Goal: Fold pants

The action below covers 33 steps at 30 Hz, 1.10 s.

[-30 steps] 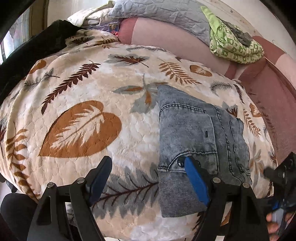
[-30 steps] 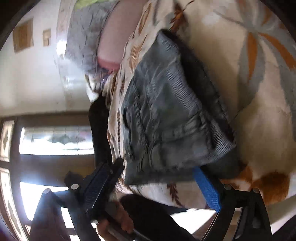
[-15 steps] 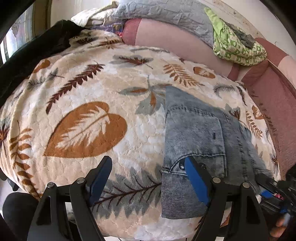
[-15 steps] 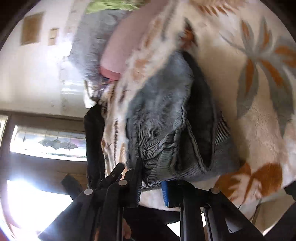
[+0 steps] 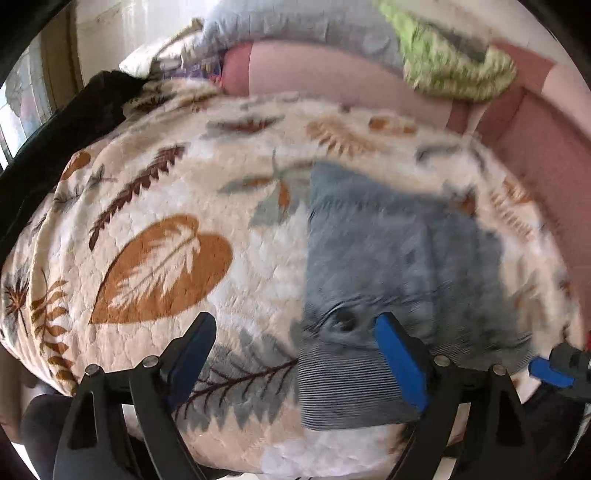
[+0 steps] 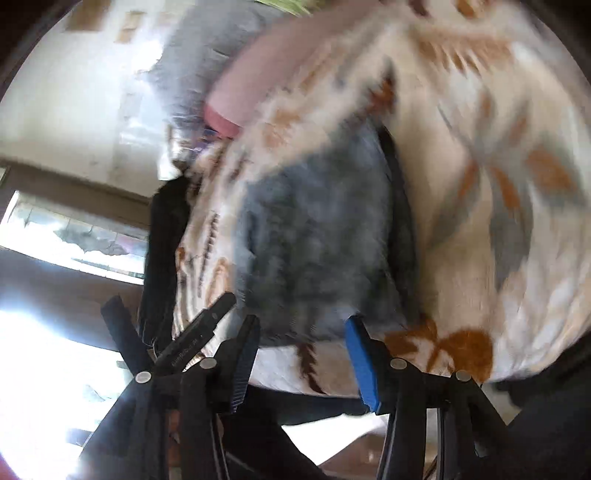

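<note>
Folded grey-blue denim pants (image 5: 399, 258) lie on a leaf-patterned blanket (image 5: 155, 206), with the ribbed waistband edge nearest me. My left gripper (image 5: 295, 325) hovers over the pants' left near corner. Its jaws are wide and still opening, one finger above the blanket and the other above the waistband, and they press on nothing. In the right wrist view the pants (image 6: 317, 236) lie just beyond my right gripper (image 6: 302, 325). That gripper's jaws are opening, with no cloth pinched between them. The right gripper (image 5: 554, 369) also shows at the left view's right edge. Both views are blurred.
A pink sofa back (image 5: 332, 77) carries a grey quilt (image 5: 295, 26) and a green patterned cloth (image 5: 454, 70). A black garment (image 5: 74, 122) drapes the blanket's left side. Bright windows (image 6: 74, 236) fill the left of the right wrist view.
My right gripper was shut on the pants' near edge half a second ago; its jaws have since parted and it has lifted away. The left gripper's jaws have widened slightly.
</note>
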{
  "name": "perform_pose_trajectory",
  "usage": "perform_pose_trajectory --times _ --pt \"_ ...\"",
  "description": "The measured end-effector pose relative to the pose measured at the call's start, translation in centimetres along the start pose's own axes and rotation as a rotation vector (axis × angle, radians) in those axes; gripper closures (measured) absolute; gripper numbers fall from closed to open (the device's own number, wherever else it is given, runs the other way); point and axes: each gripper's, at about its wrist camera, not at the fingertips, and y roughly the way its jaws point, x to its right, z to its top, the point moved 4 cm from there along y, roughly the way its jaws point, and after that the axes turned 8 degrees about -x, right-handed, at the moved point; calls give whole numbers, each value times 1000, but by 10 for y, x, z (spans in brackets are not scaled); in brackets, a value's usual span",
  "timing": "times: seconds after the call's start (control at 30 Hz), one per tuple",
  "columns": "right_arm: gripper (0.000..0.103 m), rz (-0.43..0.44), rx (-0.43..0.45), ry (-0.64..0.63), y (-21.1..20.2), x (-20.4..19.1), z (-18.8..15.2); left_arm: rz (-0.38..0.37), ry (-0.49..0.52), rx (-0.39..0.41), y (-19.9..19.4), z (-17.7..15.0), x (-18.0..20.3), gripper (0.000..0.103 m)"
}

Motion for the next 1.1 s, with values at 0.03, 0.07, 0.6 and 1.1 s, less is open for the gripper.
perform_pose_trajectory --times 0.03,0.07,0.6,1.1 --pt "51 15 19 -21 -4 -11 6 5 15 8 -2 -1 4 14" --pt "50 42 41 -59 -7 -24 18 17 45 -2 1 -2 9 14" --pt "31 -153 18 -135 56 -11 124 65 123 -54 25 -10 25 14" --pt "27 -355 -57 -264 61 -30 122 -8 51 -69 12 -6 14 14"
